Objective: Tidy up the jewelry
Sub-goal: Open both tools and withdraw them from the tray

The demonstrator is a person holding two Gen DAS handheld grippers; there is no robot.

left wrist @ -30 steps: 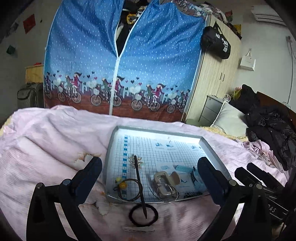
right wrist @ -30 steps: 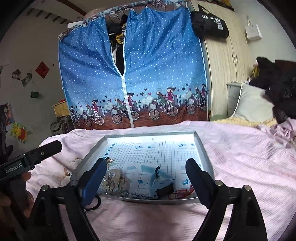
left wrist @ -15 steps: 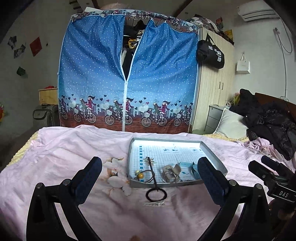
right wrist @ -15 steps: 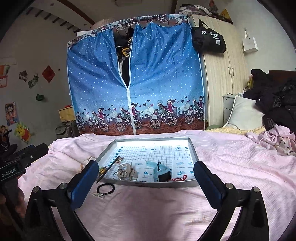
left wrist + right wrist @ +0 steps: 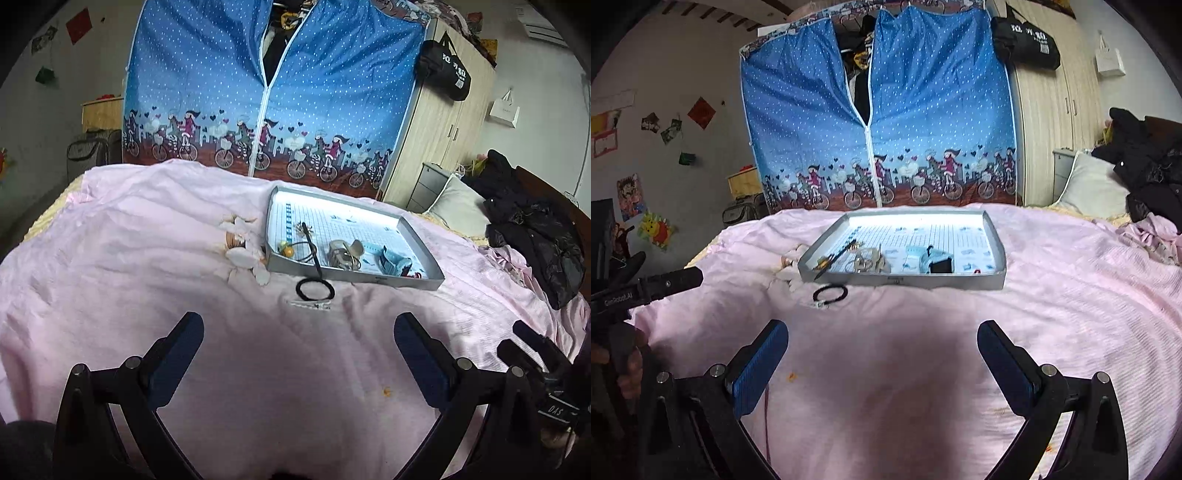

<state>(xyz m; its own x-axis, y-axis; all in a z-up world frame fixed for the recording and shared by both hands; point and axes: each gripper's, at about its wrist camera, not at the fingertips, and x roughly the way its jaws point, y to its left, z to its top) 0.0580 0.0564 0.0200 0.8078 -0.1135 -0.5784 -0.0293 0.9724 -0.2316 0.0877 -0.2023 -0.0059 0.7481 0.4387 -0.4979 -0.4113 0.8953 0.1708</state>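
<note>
Both my left tool (image 5: 298, 352) and right tool (image 5: 882, 356) hang with fingers apart, empty, low in frame. Jewelry tray (image 5: 945, 281) sits mid-frame on the bed. I judge one pickup pending: the black hair tie (image 5: 315, 289) just below it needs a reach forward.

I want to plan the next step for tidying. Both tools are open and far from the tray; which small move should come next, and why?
Probably bring the left tool forward and down toward the black hair tie. It lies on the pink bedcover just outside the tray, beside a small pale clip, while the other pieces are already inside. The right tool is open too, but farther to the side.
</note>
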